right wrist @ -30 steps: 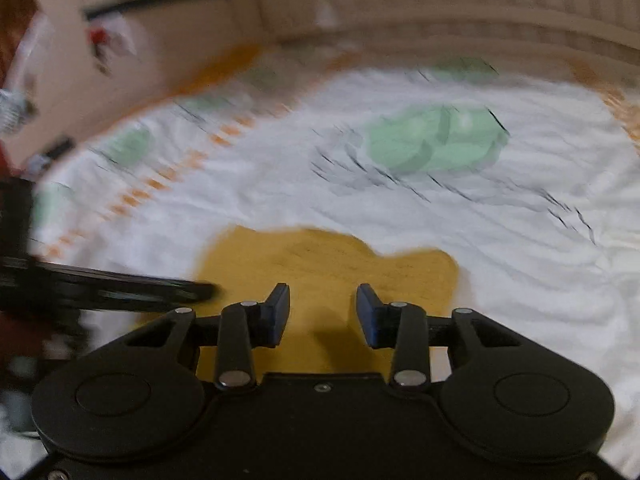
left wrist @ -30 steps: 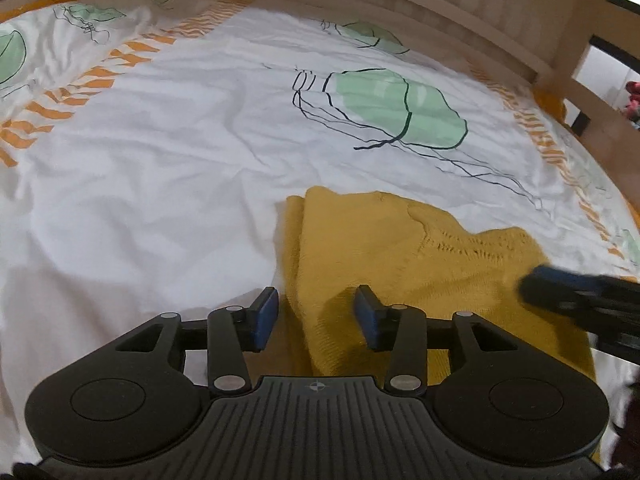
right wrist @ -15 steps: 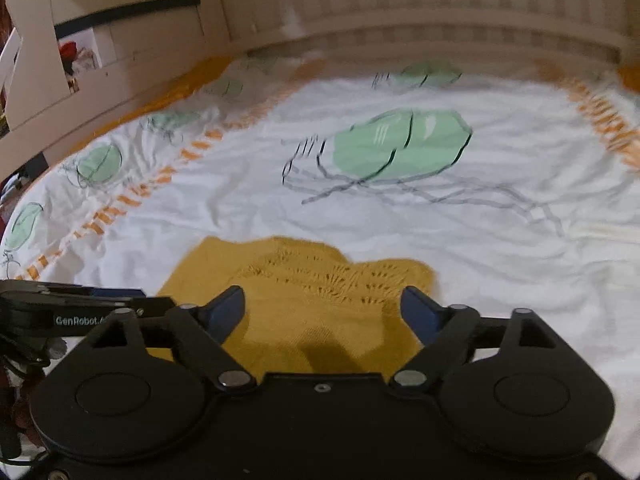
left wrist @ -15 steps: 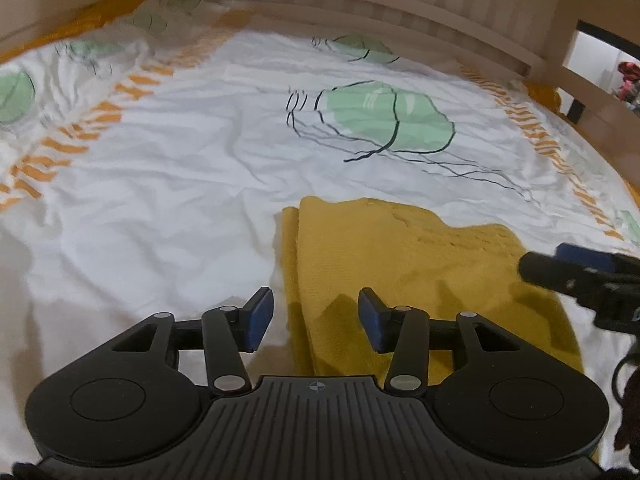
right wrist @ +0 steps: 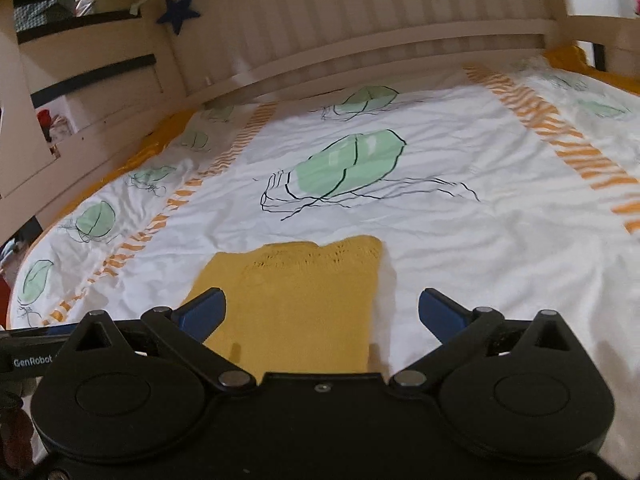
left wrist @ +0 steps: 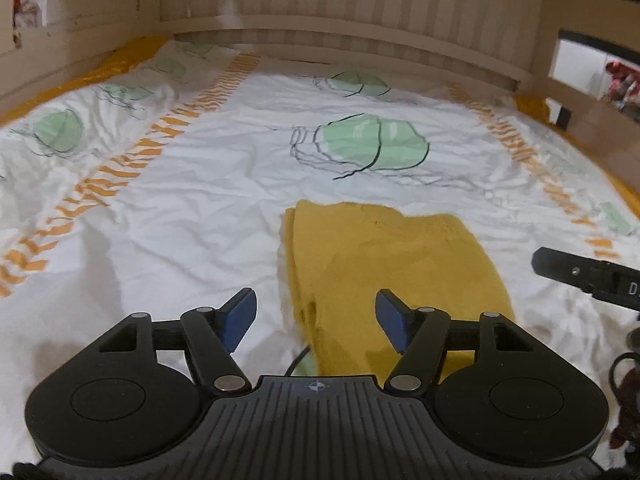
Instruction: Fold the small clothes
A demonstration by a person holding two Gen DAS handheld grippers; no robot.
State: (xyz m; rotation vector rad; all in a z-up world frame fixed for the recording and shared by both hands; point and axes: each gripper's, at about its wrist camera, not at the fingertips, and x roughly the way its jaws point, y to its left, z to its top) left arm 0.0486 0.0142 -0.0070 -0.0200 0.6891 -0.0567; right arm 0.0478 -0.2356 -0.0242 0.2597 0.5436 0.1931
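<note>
Both tongs, left tongs (left wrist: 316,318) widening and right tongs (right wrist: 322,314) spread wide, gripped nothing. Just ahead of them, partly beneath, the folded yellow knit garment (left wrist: 394,258) lay flat on the bed sheet (left wrist: 192,200). A good finish probably meant lifting clear without snagging the knit.

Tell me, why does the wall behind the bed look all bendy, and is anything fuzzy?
Left wrist view: the fisheye lens curves the headboard; the yellow knit garment looks slightly smeared. Right wrist view: the headboard bows more strongly; the bedsheet is fairly sharp, with soft shadows falling on it near the right gripper.
</note>
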